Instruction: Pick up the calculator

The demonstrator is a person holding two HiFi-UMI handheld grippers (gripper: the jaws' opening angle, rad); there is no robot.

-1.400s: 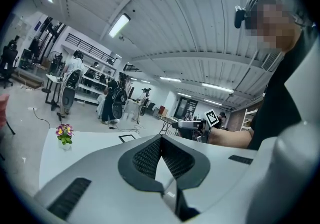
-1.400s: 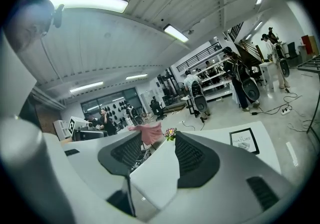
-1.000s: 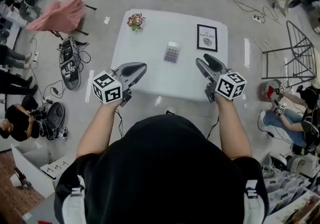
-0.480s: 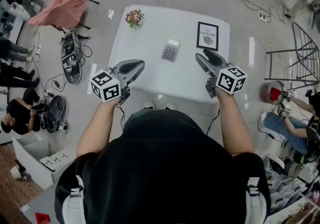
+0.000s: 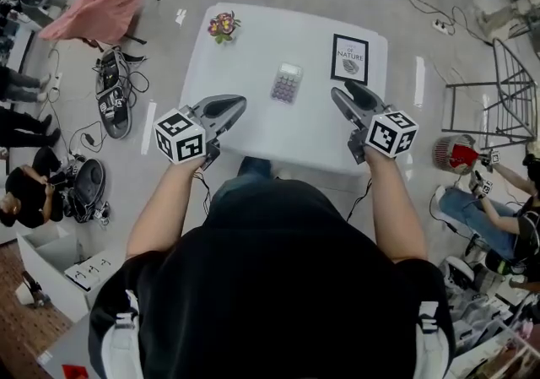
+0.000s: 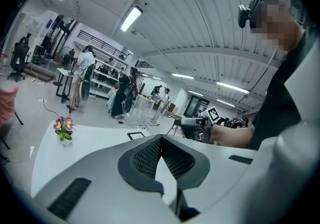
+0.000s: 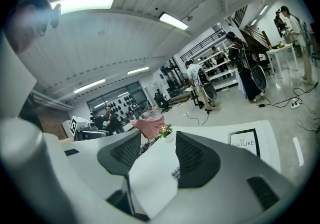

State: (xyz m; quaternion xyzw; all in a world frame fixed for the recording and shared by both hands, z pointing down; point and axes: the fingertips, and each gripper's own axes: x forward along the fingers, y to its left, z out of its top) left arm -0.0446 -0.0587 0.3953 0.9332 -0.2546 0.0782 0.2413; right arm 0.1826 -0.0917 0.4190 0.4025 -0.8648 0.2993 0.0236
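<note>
A pink cloth (image 5: 97,10) is draped over a chair on the floor, well off the white bench's (image 5: 245,61) far-left corner. On that corner stands a small pot of flowers (image 5: 224,27).

The left tool (image 5: 236,105) is held over the near-left part of the bench, pointing in toward the middle. In the left gripper view its jaws meet at the tips, with nothing caught between them (image 6: 161,138). Only a sliver of bare bench shows through the gap behind the tips, and the flowers (image 6: 63,127) stand off to the left.

The calculator (image 5: 287,83) lies flat near the middle of the bench. It is between the two tools and farther from the person than either, and neither touches it.

A black-framed print (image 5: 349,59) lies toward the far-right part of the bench, well apart from the calculator.

The right tool (image 5: 342,92) is held over the near-right part of the bench, near the print. In the right gripper view its jaws stand apart and empty (image 7: 157,135). Through the gap show bare bench, a few of the calculator's keys (image 7: 175,172) beside the right-hand jaw, and the flowers (image 7: 163,129) beyond.
</note>
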